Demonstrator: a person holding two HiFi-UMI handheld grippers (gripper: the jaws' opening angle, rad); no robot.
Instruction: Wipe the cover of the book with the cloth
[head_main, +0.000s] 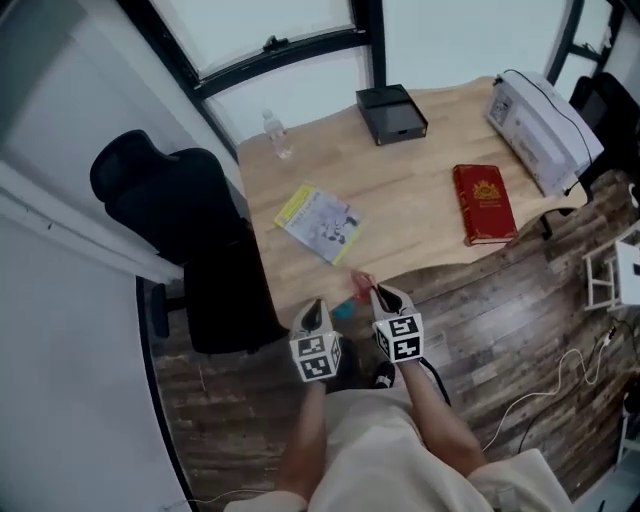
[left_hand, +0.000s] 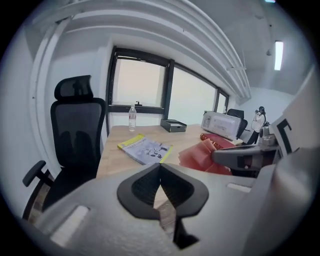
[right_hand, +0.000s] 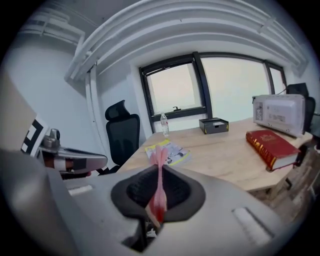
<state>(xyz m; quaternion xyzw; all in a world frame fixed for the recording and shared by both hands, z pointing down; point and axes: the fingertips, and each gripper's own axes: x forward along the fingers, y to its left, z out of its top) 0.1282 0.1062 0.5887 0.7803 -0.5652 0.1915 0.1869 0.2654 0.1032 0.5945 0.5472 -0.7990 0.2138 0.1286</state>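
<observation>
office chair | water bottle | black tray | printer | yellow booklet | wooden table

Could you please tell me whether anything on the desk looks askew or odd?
Nothing is spilled or damaged. The yellow-edged magazine lies skewed to the wooden desk's edges, and the red hardcover book sits close to its front edge. The right gripper holds the pink cloth.

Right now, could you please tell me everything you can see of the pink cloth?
The cloth is pink, thin and soft-looking, apparently fabric. It is pinched between the closed jaws of the right hand-held gripper, seen edge-on there as a narrow fold poking out above and below them. In the left gripper view it shows as a crumpled bunch ahead of that gripper. It is held near the front edge of the wooden table, and only the jaws visibly touch it.
</observation>
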